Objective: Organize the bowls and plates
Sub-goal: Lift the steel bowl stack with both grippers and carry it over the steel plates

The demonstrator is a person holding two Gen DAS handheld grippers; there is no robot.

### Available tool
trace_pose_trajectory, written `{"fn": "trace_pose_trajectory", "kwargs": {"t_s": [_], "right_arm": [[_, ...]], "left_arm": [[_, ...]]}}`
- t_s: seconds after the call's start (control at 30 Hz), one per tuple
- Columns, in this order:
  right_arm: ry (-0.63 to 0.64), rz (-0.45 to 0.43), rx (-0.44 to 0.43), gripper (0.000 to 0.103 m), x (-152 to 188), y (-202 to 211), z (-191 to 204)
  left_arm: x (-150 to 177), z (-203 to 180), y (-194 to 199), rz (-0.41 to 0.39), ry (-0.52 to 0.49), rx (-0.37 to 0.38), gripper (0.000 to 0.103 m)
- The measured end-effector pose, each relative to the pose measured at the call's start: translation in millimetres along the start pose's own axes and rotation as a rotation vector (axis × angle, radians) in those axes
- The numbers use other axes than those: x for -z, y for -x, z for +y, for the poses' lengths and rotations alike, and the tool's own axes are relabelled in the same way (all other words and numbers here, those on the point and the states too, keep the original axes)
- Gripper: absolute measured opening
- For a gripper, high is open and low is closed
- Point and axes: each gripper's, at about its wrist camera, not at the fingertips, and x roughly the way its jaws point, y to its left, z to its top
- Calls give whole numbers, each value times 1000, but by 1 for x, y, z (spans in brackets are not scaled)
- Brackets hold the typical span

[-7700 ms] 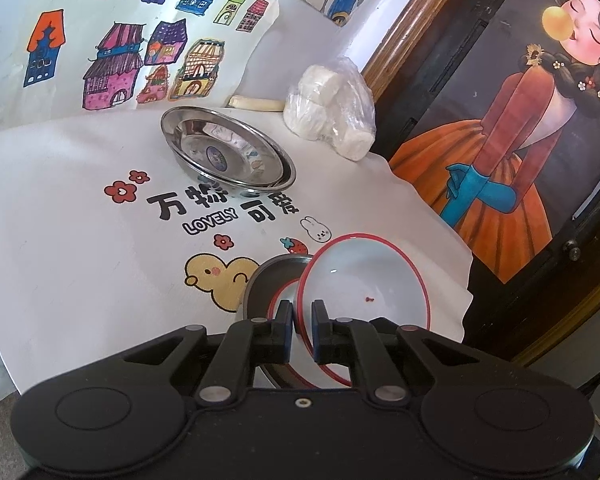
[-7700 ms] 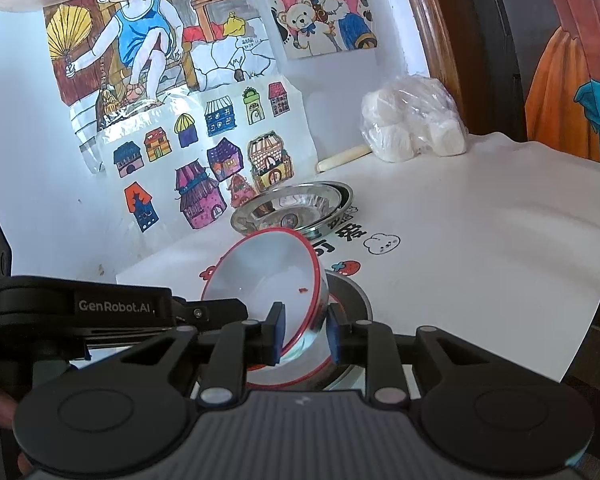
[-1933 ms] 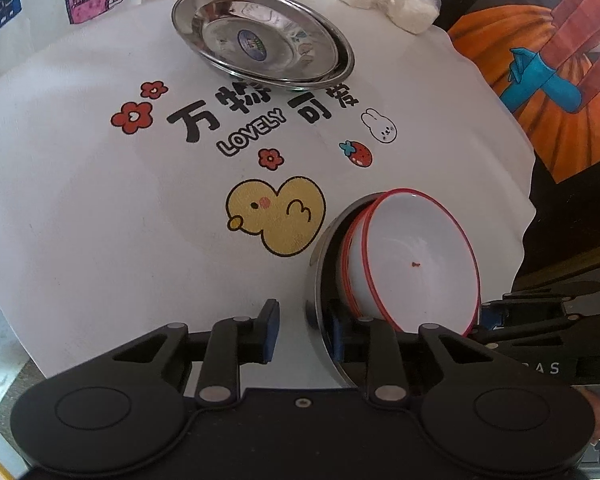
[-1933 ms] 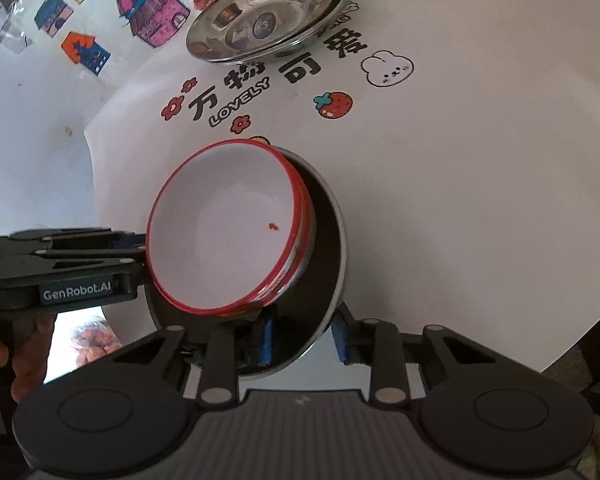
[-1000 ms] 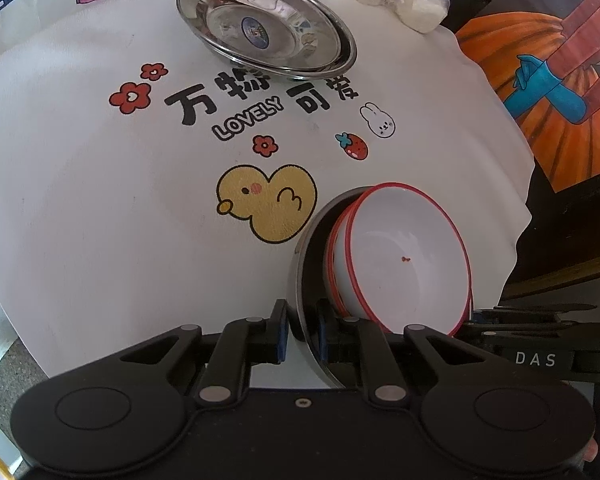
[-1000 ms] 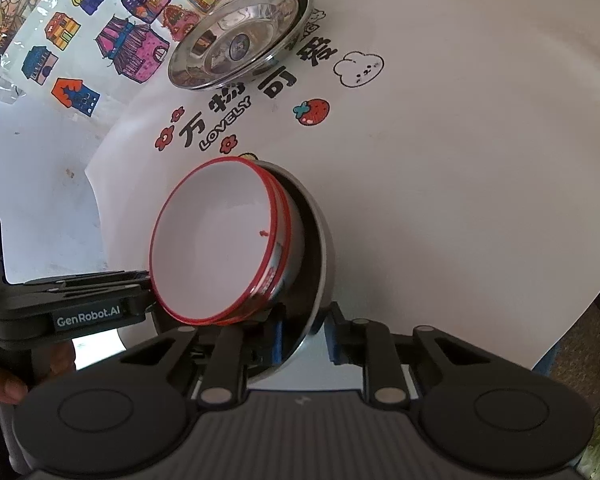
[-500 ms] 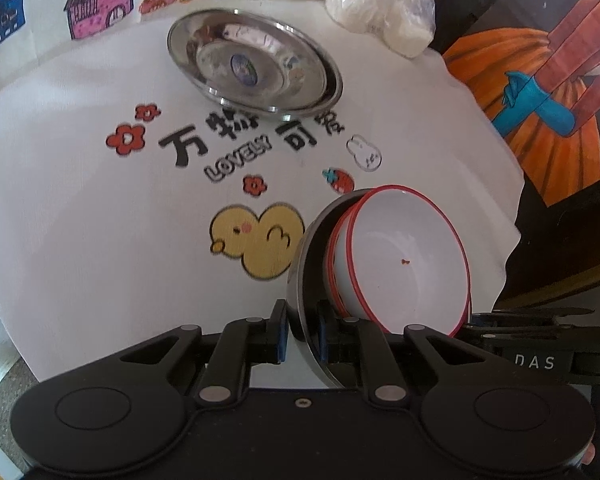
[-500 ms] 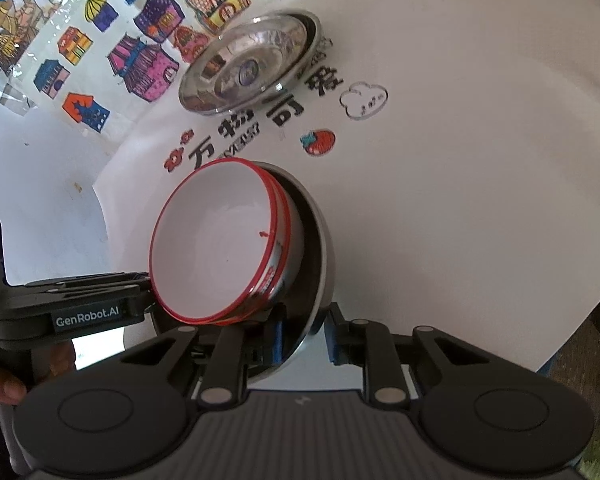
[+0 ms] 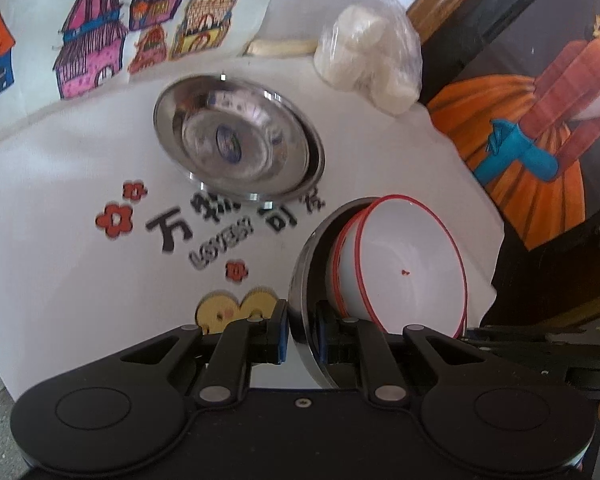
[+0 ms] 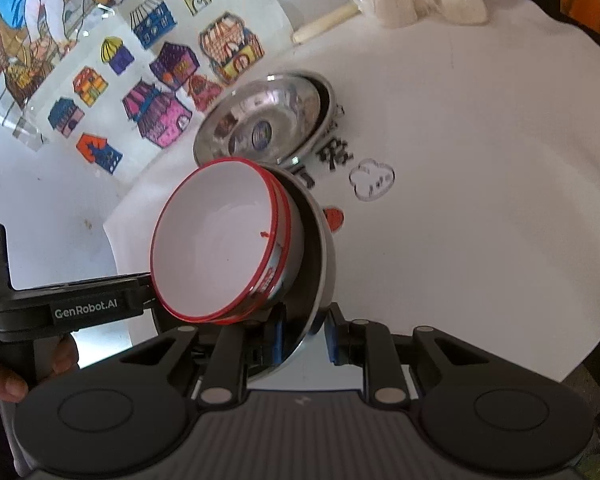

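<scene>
A steel plate (image 9: 300,276) carries two nested white bowls with red rims (image 9: 404,264) and is held up above the table, tilted. My left gripper (image 9: 302,338) is shut on its rim from one side. My right gripper (image 10: 304,336) is shut on the opposite rim of the same plate (image 10: 320,264), with the bowls (image 10: 216,240) inside. A stack of steel plates (image 9: 236,144) lies on the table farther back, also in the right wrist view (image 10: 268,124).
A round table with a white printed cloth (image 9: 60,240) is below. A bag of white buns (image 9: 368,48) and a pale stick (image 9: 280,46) lie at the back. Sticker-covered wall (image 10: 100,60) stands behind; a dark painted door (image 9: 540,80) is at right.
Both grippers closed on the plate's rim and lifted it with the bowls. It has moved toward the steel plates at the back.
</scene>
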Motion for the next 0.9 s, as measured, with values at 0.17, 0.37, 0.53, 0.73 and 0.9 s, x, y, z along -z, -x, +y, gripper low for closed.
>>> {"fn": "trace_pose_trajectory", "kwargs": {"t_s": [0.17, 0.37, 0.53, 0.73, 0.9], "right_arm": [[12, -28, -11, 23, -17, -4, 0], [5, -54, -49, 24, -45, -24, -4], [1, -62, -70, 23, -70, -36, -1], [-11, -75, -90, 22, -97, -52, 0], [-3, -107, -87, 20, -113, -68, 3]], "left_arm": [[-21, 3, 1, -38, 20, 1, 13], [-52, 13, -2, -86, 55, -14, 12], [-70, 22, -8, -120, 78, -33, 12], [-85, 33, -18, -141, 110, -57, 12], [-94, 45, -27, -151, 141, -82, 12]]}}
